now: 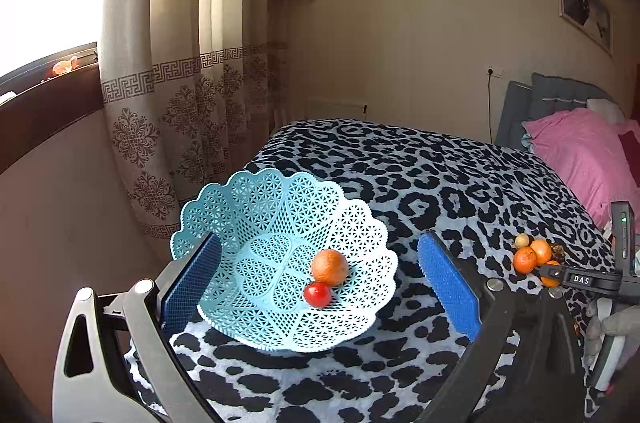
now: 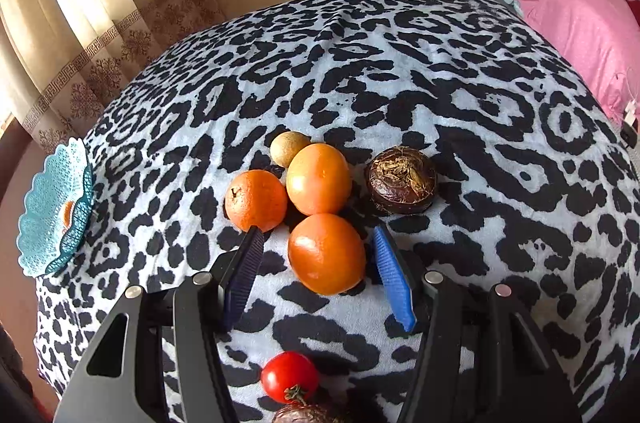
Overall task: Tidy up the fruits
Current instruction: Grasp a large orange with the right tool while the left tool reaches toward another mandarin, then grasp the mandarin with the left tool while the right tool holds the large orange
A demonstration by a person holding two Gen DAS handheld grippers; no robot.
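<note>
A bed covered by a black-and-white leopard-print blanket (image 2: 400, 71) carries everything here. At the blanket's left edge, near its front corner, sits a light blue lattice basket (image 1: 240, 219) with a scalloped rim. Inside the basket lie an orange (image 1: 329, 266) and, touching it on the near side, a small red tomato (image 1: 317, 294).

The left gripper (image 1: 320, 279) hangs over the basket with its jaws wide apart and nothing between the blue pads; one pad sits by the basket's left rim, the other just past its right rim.

Further right, toward the middle of the blanket's front part, a cluster of loose fruit lies on the cloth: a mandarin (image 2: 256, 200) on the left, a small yellow-green fruit (image 2: 289, 148) behind it, and a large orange fruit (image 2: 319, 178) touching both. Just in front of these lies a second orange fruit (image 2: 326, 253). The right gripper (image 2: 320, 237) straddles this nearer fruit, jaws apart, a pad on either side and not visibly pressing it. The left pad's tip is at the mandarin's lower edge.

Right of the cluster, slightly apart, sits a dark brown round fruit (image 2: 402, 185) with dry fibres on top. Near the blanket's front edge, below the right gripper, lies another red tomato (image 2: 290, 377), with a brown fruit only partly in view beneath it.

At the far right, pink bedding (image 2: 576, 23) lies against a grey headboard.
</note>
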